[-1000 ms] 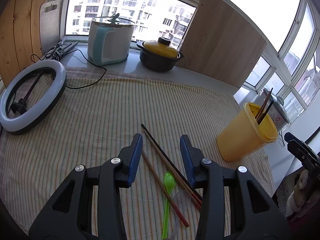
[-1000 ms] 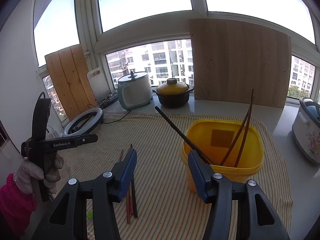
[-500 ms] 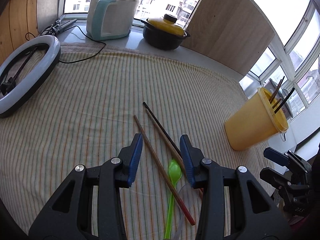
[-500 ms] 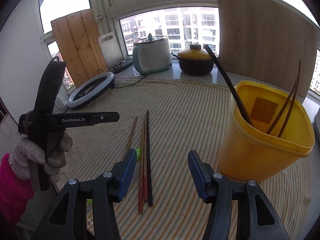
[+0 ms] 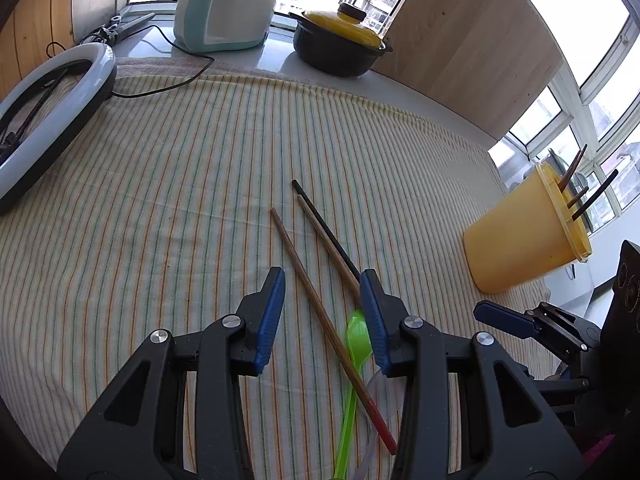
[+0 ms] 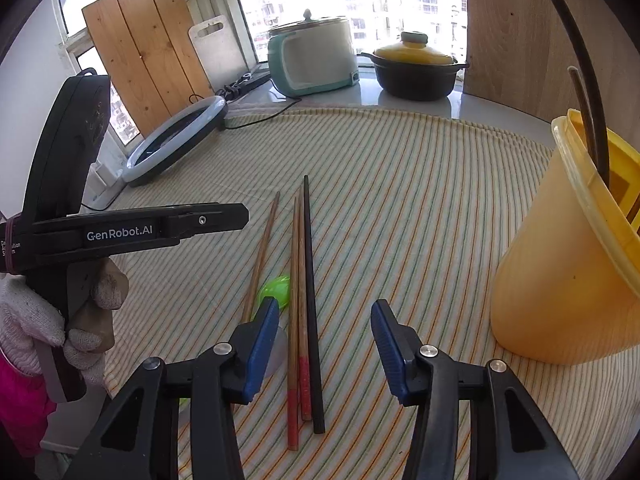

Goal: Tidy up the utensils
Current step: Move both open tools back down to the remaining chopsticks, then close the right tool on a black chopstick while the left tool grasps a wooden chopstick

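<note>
Right wrist view shows our right gripper (image 6: 325,344) closing its blue-padded jaws over the wooden and black chopsticks (image 6: 304,300) lying on the striped tablecloth (image 6: 400,200), pads not yet touching them, the yellow plastic tub (image 6: 560,280) just beside. Our left gripper (image 5: 322,312) hangs spread above a red-tipped wooden chopstick (image 5: 320,316) and a bright green plastic spoon (image 5: 356,344), gripping nothing.
</note>
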Demonstrator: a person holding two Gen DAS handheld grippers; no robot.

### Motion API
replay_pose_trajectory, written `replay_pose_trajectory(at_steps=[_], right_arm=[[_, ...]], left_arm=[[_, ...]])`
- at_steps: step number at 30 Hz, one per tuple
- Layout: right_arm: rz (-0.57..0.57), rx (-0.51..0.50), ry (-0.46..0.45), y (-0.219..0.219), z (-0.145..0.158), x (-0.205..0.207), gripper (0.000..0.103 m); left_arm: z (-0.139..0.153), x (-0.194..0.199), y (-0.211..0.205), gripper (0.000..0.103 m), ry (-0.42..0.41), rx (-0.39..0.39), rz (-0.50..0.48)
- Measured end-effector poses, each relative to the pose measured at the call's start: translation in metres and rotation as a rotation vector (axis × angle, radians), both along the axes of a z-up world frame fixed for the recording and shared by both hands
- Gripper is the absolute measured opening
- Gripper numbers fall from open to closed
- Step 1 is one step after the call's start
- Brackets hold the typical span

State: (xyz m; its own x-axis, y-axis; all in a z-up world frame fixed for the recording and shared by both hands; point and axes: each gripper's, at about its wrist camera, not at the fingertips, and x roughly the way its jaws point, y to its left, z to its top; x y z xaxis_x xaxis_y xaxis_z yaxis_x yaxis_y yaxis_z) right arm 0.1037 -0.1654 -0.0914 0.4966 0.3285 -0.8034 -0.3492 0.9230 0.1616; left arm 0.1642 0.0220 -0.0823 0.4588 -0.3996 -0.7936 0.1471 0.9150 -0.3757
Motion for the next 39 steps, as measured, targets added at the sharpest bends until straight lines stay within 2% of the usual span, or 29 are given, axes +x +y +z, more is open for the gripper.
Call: replay_pose_trajectory(at_steps=[7, 19, 25, 34, 39], right_arm=[[-0.013, 0.014, 0.063, 0.004, -0.010, 0.018, 0.037], [-0.009, 0.022, 0.121, 0.011, -0.018, 0.034, 0.032], [-0.022, 0.057, 0.156, 0.012, -0.021, 0.045, 0.026], [-0.022, 0.036, 0.207, 0.020, -0.036, 0.062, 0.017], [-0.007, 0.035, 0.236, 0.022, -0.041, 0.069, 0.016]], left_arm=[[-0.002, 0.000, 0.000, 0.039, 0.002, 0.002, -0.002], [-0.002, 0.000, 0.005, 0.039, 0.002, -0.003, 0.002], [-0.003, 0.000, 0.007, 0.039, 0.009, -0.014, -0.003], [-0.010, 0.005, 0.002, 0.039, 0.045, -0.006, -0.016], [-0.015, 0.011, -0.003, 0.031, 0.073, 0.017, -0.017]])
